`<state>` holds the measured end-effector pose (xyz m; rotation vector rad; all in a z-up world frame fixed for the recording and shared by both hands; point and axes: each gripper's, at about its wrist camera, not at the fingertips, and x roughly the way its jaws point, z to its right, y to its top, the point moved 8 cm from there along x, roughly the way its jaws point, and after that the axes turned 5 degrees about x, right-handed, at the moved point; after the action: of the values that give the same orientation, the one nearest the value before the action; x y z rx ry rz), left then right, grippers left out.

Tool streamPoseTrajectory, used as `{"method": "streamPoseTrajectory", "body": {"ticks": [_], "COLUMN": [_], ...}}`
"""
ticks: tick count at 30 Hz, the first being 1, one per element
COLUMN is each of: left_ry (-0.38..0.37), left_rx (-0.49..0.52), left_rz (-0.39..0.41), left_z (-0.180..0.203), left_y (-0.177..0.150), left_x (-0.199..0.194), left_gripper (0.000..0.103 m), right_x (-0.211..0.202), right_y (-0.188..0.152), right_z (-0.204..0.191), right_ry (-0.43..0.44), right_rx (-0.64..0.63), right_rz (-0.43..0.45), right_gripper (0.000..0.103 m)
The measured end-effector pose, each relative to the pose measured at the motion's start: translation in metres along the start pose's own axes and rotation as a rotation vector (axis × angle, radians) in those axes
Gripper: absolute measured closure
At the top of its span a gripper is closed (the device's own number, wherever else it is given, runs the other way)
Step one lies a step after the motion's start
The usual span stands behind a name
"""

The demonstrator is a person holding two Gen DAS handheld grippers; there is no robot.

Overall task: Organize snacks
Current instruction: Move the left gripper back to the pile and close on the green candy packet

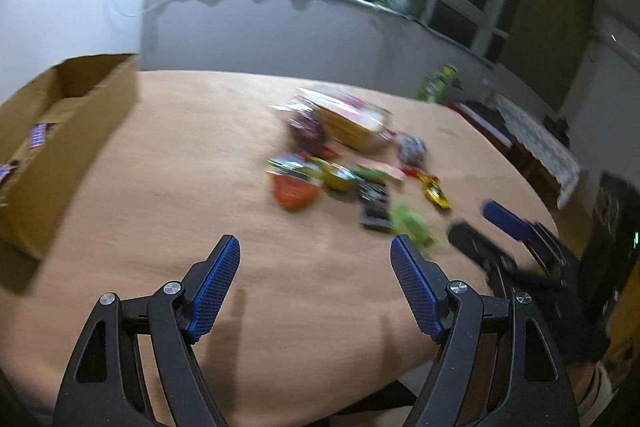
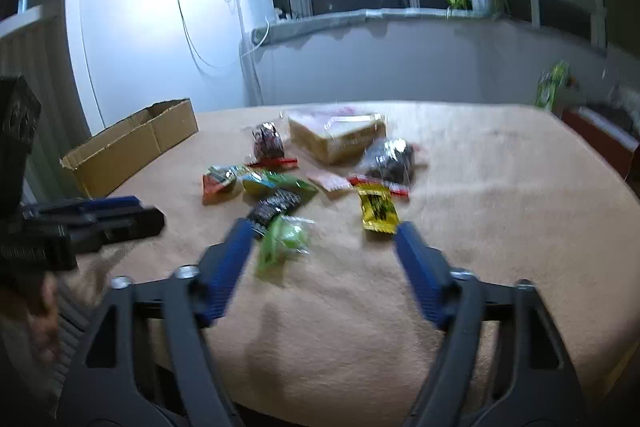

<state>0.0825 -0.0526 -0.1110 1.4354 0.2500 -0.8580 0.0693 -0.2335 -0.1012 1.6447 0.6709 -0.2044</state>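
Left claw: jaws spread wide, nothing between the blue pads. It hangs above the near part of the surface, pointed across it and tilted down. In the right wrist view this claw shows from the side, at the left near edge of the surface, level and aimed rightward; gap not readable from that angle.

Right claw: jaws spread wide, blue pads holding nothing. It hangs above the near edge of the surface, aimed forward and down. In the left wrist view it appears at the surface's right near edge, blurred.
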Motion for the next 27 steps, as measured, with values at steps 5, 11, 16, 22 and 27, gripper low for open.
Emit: {"method": "streamPoseTrajectory", "body": {"ticks": [5, 11, 16, 22, 27], "left_ry": [-0.026, -0.019, -0.014, -0.006, -0.022], "left_rx": [0.074, 0.110, 0.093, 0.085, 0.092], "left_rz": [-0.033, -0.026, -0.036, -0.051, -0.060], "left_z": [0.031, 0.042, 0.037, 0.034, 0.037], "left_y": [-0.003, -0.001, -0.001, -0.003, -0.007], "left_x": [0.015, 0.018, 0.022, 0.026, 0.024], "left_gripper": [0.025, 0.027, 0.036, 0.038, 0.038], "right_x": [0.011, 0.035, 0.043, 0.053, 0.065], "right_y": [-0.005, -0.010, -0.008, -0.002, 0.001], "right_z": [0.002, -0.006, -0.013, -0.015, -0.021], "right_ry": [0.023, 0.068, 0.095, 0.127, 0.147], "right_rx": [-0.005, -0.021, -0.038, -0.056, -0.113], "right_rz": [-0.045, -0.125, -0.140, -0.162, -0.199], "right_gripper": [0.051, 0.059, 0.059, 0.059, 0.075]}}
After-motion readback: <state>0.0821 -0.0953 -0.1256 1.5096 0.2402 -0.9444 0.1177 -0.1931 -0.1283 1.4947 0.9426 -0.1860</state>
